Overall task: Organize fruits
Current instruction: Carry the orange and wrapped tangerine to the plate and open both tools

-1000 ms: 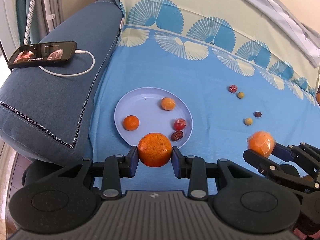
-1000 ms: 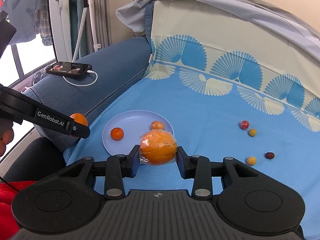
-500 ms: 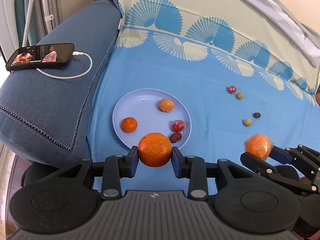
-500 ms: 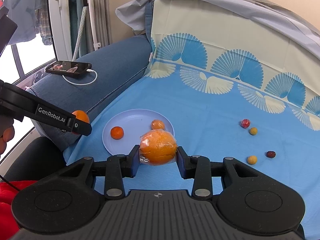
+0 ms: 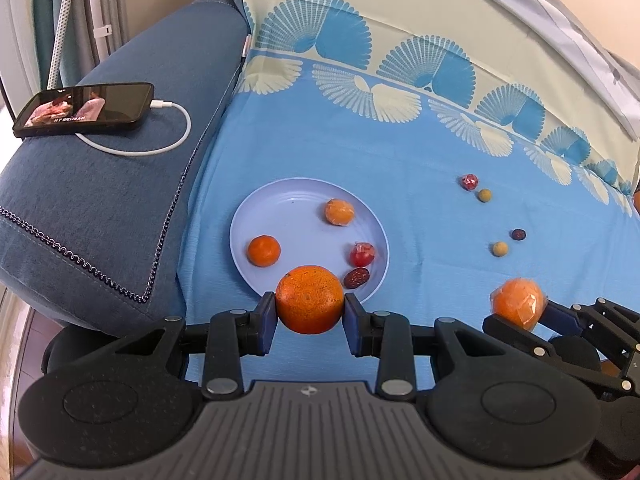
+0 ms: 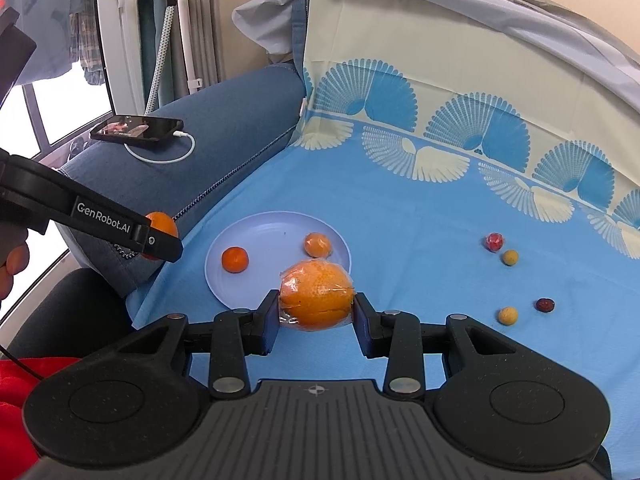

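The left gripper is clamped on a bare round orange above the near rim of the pale blue round plate, and the right gripper pinches a plastic-wrapped orange near that rim. The wrapped orange hides part of the plate in the right wrist view. Four small fruits lie on the plate and five on the blue printed cloth.

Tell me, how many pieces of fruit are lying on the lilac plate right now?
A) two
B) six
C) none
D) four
D: the left wrist view shows four on the plate: a small mandarin, a wrapped mandarin, a wrapped red fruit and a dark red date.
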Action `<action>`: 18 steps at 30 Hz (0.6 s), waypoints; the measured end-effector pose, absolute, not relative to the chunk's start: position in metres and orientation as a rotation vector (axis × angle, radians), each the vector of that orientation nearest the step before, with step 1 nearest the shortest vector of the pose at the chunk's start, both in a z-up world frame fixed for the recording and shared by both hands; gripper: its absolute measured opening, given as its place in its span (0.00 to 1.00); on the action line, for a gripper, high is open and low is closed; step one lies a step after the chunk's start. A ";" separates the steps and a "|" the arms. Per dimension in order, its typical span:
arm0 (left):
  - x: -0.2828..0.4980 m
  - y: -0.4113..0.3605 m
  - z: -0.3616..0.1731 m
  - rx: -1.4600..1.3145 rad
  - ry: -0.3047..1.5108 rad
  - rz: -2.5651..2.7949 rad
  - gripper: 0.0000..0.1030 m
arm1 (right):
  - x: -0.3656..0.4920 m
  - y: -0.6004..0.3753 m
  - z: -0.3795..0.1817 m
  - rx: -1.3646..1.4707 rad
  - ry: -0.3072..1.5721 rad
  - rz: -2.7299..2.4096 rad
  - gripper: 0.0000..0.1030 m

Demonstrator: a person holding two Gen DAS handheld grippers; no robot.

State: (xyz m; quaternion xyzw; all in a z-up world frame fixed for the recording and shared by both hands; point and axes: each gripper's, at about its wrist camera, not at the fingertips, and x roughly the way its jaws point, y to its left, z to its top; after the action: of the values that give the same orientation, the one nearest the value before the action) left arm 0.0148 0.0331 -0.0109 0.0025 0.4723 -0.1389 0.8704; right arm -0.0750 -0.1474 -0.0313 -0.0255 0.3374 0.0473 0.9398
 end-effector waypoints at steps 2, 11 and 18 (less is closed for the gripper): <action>0.015 0.034 -0.012 0.002 0.991 -0.288 0.37 | -0.074 -0.147 -0.032 -0.052 0.692 0.096 0.39; 0.025 0.037 -0.016 -0.001 0.994 -0.278 0.37 | -0.066 -0.147 -0.036 -0.053 0.713 0.096 0.39; 0.043 0.038 -0.022 0.003 1.007 -0.271 0.37 | -0.050 -0.143 -0.044 -0.061 0.733 0.111 0.39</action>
State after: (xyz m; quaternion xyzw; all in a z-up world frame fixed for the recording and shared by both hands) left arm 0.0434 0.0376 -0.0218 0.0013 0.4808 -0.1293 0.8672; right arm -0.0503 -0.1426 -0.0437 -0.0299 0.3579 0.0541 0.9317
